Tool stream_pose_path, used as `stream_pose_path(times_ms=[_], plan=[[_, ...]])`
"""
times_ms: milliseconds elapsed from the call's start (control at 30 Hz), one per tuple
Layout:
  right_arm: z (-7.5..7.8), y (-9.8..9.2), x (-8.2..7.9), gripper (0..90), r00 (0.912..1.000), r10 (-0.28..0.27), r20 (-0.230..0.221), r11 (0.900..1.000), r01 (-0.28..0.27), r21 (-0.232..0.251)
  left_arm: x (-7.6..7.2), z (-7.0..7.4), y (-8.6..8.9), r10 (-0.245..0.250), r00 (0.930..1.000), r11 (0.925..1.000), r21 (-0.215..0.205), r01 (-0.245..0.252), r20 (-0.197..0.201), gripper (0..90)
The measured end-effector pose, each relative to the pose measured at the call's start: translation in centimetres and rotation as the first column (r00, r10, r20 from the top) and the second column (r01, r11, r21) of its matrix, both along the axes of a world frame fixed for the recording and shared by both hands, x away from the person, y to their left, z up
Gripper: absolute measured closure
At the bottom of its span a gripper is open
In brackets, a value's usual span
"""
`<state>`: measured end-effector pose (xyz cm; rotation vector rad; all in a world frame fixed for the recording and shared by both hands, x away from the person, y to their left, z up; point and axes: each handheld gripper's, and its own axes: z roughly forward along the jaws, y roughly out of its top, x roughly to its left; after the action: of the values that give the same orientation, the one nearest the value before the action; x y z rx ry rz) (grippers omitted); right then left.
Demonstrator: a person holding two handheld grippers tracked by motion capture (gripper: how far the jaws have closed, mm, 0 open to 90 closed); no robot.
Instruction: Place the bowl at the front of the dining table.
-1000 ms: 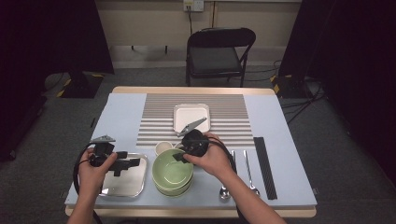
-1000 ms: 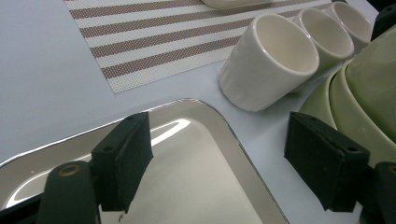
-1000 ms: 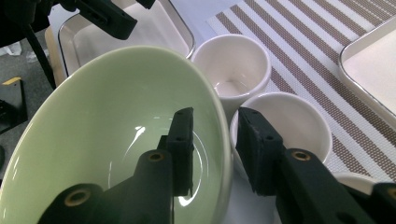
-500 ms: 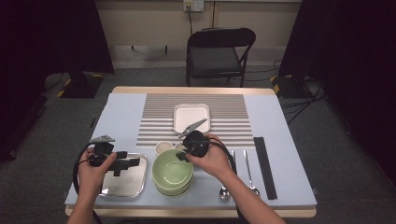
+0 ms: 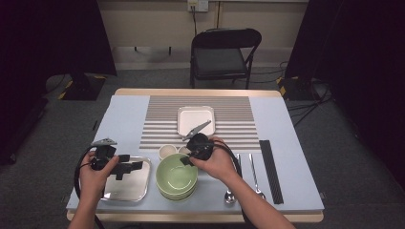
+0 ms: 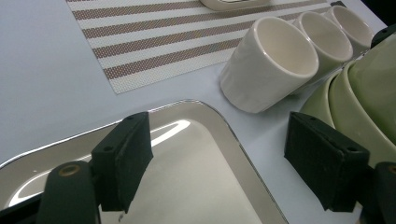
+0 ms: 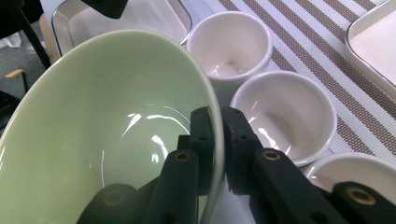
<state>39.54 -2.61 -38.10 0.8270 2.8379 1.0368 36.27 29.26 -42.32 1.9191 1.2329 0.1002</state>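
Right gripper view shows the right gripper (image 7: pixel 215 135) pinched tight on the rim of the green bowl (image 7: pixel 107 126), one jaw inside and one outside. Its jaws have just been closing on that rim. So the grab looks done, but the lift is not: in the high view the bowl sits low in the middle of the frame, on top of more green bowls on the table (image 5: pixel 296 191). The left gripper (image 6: pixel 219 158) hangs wide open over the shiny metal tray (image 6: pixel 187 182), low and left, holding nothing. White cups (image 7: pixel 229 44) wait beside the bowl.
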Motion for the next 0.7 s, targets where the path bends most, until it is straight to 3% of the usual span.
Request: stream_pose_path(times_ms=[367, 700], plan=[[1.4, -0.5, 0.4, 83.8, 0.9999, 0.004, -0.016, 0.999, -0.003, 0.037, 0.0, -0.1, 0.0, 0.003, 1.0000, 1.0000, 0.000, -0.003, 0.002, 23.0], [2.7, -1.2, 0.9, 83.8, 0.9998, -0.013, -0.018, 1.000, 0.014, 0.026, 0.1, -0.2, -0.1, 0.003, 1.0000, 1.0000, 0.003, -0.003, 0.002, 23.0]])
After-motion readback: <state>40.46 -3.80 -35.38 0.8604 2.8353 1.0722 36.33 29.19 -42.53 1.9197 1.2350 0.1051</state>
